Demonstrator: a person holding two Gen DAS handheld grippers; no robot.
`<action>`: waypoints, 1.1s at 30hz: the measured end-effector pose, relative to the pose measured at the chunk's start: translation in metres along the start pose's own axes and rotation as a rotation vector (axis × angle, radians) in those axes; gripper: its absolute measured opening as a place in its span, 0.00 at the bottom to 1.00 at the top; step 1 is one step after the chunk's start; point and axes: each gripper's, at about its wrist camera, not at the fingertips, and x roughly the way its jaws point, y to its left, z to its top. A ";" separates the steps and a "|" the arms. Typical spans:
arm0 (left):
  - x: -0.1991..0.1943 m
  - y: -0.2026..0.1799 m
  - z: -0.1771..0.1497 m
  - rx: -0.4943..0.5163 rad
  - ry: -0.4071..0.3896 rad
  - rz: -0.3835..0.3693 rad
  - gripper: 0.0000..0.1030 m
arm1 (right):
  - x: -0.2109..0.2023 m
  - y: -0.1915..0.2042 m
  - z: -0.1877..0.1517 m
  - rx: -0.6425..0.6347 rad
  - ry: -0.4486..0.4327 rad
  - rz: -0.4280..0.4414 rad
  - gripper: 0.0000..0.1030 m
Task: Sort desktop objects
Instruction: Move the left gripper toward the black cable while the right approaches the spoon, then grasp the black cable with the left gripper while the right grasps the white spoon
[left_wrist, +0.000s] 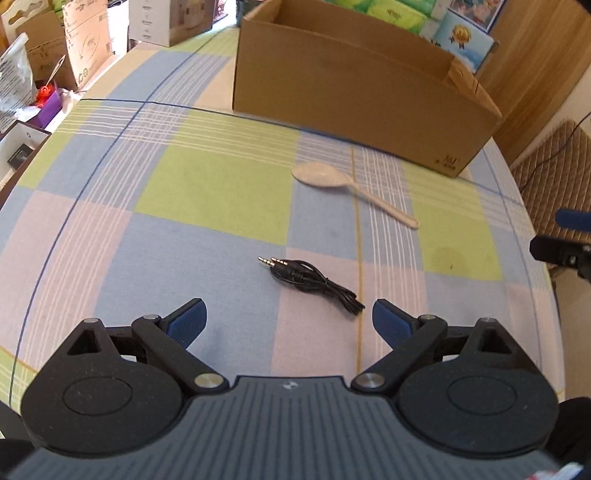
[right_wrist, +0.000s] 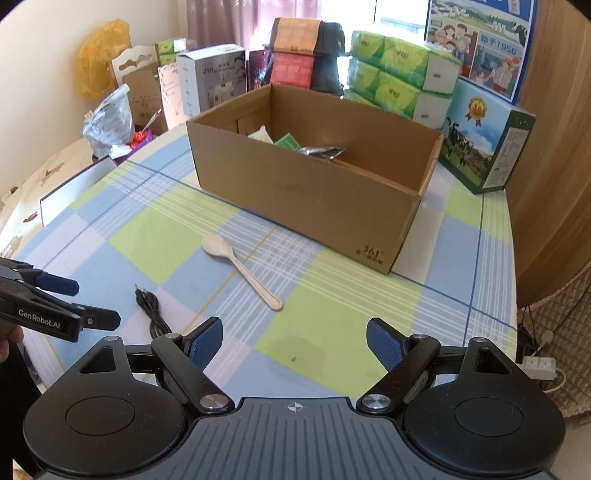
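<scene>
Black audio cable (left_wrist: 310, 282), bundled, lay on the checked tablecloth (left_wrist: 184, 192) just ahead of the left gripper (left_wrist: 288, 319) in the left wrist view; jaws stood wide apart, nothing btwn them. Pale plastic spoon (left_wrist: 351, 188) lay farther off, near the cardboard box (left_wrist: 351, 96). Right wrist view: right gripper (right_wrist: 294, 341) also spread wide & empty over the cloth, spoon ahead-left, cable at far left by the left gripper, box holding a few packets (right_wrist: 314, 149).
</scene>
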 end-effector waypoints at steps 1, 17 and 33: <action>0.003 0.000 -0.001 -0.002 0.006 -0.002 0.92 | 0.002 -0.002 0.000 -0.003 0.005 0.001 0.80; 0.022 0.004 0.003 -0.025 0.004 -0.024 0.82 | 0.044 0.006 0.010 -0.068 0.050 0.037 0.80; 0.050 -0.011 0.003 -0.048 -0.026 -0.066 0.51 | 0.083 0.014 0.001 0.044 0.169 -0.020 0.66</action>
